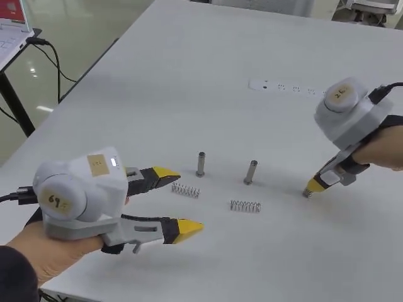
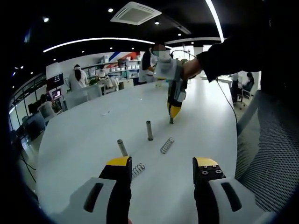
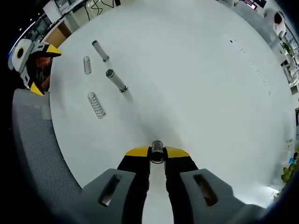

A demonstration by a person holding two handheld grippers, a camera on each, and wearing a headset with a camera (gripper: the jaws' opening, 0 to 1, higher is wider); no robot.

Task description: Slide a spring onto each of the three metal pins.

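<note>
- Right gripper (image 1: 313, 185) jaws pinch a small grey steel coil spring (image 3: 157, 150), tips down at the white tabletop (image 1: 189, 94); pin beneath not discernible.
- Left gripper (image 1: 181, 200) jaws spread, empty, near two loose springs (image 1: 186, 189) lying by two upright grey metal pins (image 1: 201, 163).
- Risk: pinched coil buckles or flicks away if released off-axis (a nudge may topple the pins).
- Tan sticker (image 1: 55, 201) on left gripper: handwritten, roughly "69".

Open-plan lab or office workroom. A long white table (image 1: 189, 75) carries a built-in power strip (image 1: 286, 87), and a laptop (image 1: 11, 25) sits off to one side. The dark ceiling has an air vent (image 2: 135, 12) and strip lights (image 2: 93, 43). People in white coats (image 2: 77, 77) stand in the background. A mesh office chair (image 2: 266, 140) is close by.
</note>
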